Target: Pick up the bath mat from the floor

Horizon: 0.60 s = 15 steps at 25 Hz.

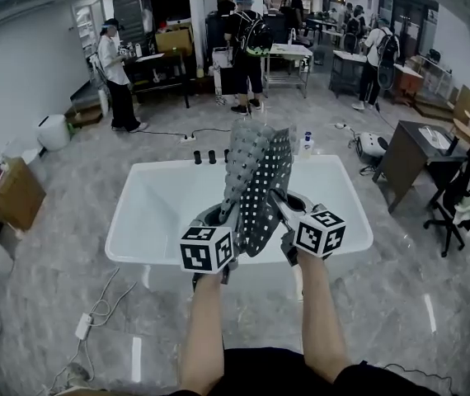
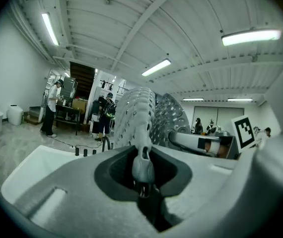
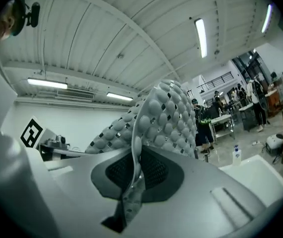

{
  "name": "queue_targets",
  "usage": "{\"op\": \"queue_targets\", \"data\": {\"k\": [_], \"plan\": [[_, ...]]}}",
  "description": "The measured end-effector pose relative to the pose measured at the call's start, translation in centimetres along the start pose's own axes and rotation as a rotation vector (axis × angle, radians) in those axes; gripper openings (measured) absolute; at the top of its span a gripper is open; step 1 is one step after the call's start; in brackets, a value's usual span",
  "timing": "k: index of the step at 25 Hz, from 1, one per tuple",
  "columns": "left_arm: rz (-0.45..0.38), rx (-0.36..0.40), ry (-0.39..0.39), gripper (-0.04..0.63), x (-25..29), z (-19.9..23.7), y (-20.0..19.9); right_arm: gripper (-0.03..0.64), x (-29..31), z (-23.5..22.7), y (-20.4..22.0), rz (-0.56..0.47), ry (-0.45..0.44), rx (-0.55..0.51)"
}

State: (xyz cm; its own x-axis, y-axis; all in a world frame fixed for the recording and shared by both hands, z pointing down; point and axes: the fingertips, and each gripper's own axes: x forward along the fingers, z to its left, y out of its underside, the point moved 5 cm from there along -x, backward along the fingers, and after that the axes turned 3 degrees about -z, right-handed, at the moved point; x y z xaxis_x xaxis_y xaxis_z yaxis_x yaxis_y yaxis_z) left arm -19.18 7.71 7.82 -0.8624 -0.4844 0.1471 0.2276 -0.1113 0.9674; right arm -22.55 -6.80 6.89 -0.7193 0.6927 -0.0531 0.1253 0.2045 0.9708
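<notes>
A white bathtub [image 1: 140,246] is seen on the marbled floor. Over its near half the grey, studded bath mat [image 1: 256,176] is held upright and folded lengthwise, clear of the floor. One lower edge of the mat is pinched between the jaws of the left gripper [image 2: 142,180], the other between those of the right gripper [image 3: 131,182]. Dark tap fittings [image 1: 211,157] are set on the far rim.
</notes>
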Motion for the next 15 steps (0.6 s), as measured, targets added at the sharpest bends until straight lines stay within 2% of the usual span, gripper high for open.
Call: {"op": "queue_targets", "data": {"k": [4, 8, 10, 13, 15], "plan": [[-0.092, -0.012, -0.042, 0.044, -0.7, -1.1, -0.8, 0.018, -1.5, 0.1, -1.4, 0.008, 0.072, -0.132], [-0.115, 0.012, -0.036, 0.044, -1.8, -1.5, -0.3, 0.018, -3.2, 0.9, -1.1, -0.013, 0.121, -0.182], [-0.117, 0.024, -0.034, 0.044, -2.5, -1.5, 0.1, 0.018, -3.7, 1.6, -0.5, -0.017, 0.113, -0.18], [-0.104, 0.064, -0.033, 0.044, -3.3, -1.7, 0.6, 0.018, -4.3, 1.9, 0.2, -0.044, 0.085, -0.116], [-0.094, 0.081, -0.03, 0.044, -3.7, -1.7, 1.0, 0.018, -4.5, 1.8, 0.5, -0.035, 0.095, -0.124]]}}
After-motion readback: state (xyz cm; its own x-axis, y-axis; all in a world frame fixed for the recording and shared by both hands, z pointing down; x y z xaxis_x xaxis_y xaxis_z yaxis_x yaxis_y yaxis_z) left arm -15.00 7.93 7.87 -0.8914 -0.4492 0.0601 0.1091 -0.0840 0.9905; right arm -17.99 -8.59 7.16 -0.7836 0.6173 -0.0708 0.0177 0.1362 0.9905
